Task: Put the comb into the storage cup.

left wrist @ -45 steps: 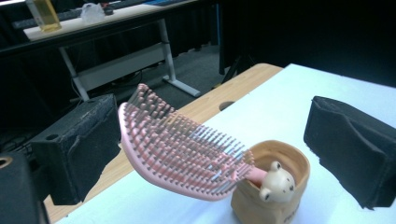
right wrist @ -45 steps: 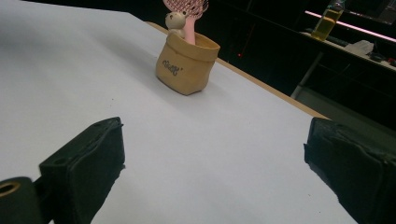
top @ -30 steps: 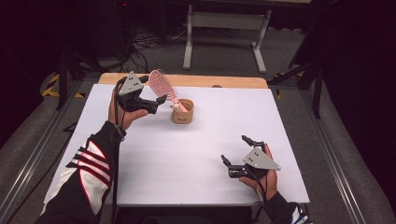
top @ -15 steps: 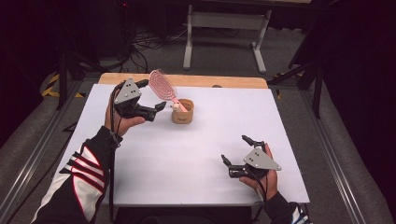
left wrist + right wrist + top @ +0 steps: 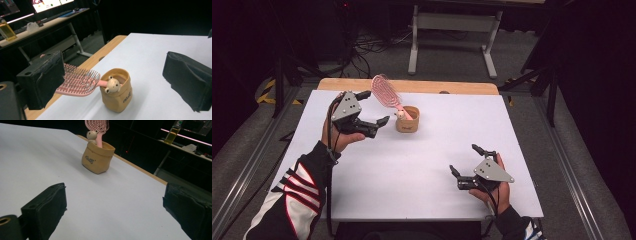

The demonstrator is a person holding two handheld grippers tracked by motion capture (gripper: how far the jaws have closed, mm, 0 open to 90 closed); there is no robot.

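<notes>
A pink hairbrush (image 5: 388,92) is seen leaning out of a tan pot (image 5: 407,120) on the white table (image 5: 412,170), jaws of both grippers (image 5: 371,107) (image 5: 468,161) spread apart; dim room, apparently desks behind.

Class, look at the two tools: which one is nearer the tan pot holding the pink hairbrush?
The left tool, raised just beside the pot and hairbrush; the right tool sits far off, near the table's front edge.

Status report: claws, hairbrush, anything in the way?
Left claw open beside hairbrush. Right claw open, apart. Hairbrush leaning in tan pot. Nothing in the way.
</notes>
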